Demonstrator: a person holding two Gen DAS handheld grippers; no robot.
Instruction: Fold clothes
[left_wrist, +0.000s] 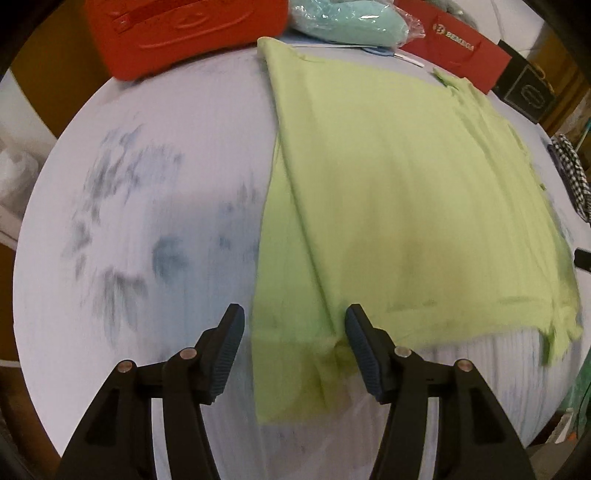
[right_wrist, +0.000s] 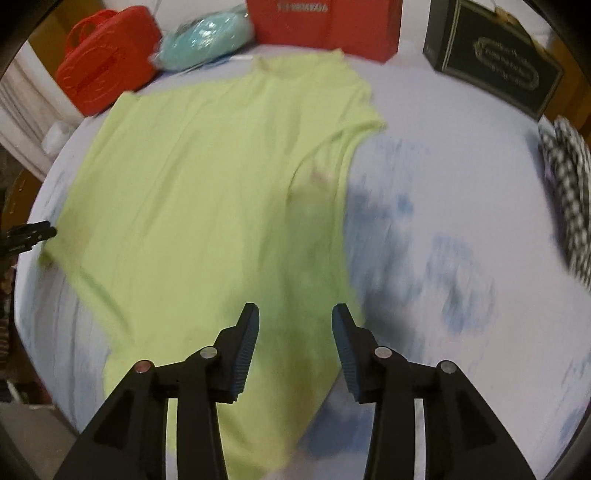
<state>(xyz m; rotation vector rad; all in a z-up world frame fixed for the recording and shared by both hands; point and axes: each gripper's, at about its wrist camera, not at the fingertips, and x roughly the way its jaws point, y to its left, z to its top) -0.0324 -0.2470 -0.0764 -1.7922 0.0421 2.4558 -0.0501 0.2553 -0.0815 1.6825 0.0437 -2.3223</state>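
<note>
Here, the green shirt (left_wrist: 388, 206) is approached by the left gripper (left_wrist: 293, 349) and right gripper (right_wrist: 295, 347), jaws half-open and empty; only one layer could be pinched, spoiling the fold.

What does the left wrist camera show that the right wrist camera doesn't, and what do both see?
Only the left wrist view shows the left hand-held gripper close up, open over the green shirt's left edge. Only the right wrist view shows the right hand-held gripper, open over the shirt's right edge, and the shirt's neckline. Both share the shirt, red case, teal bundle, red bag, black box and checked cloth.
</note>
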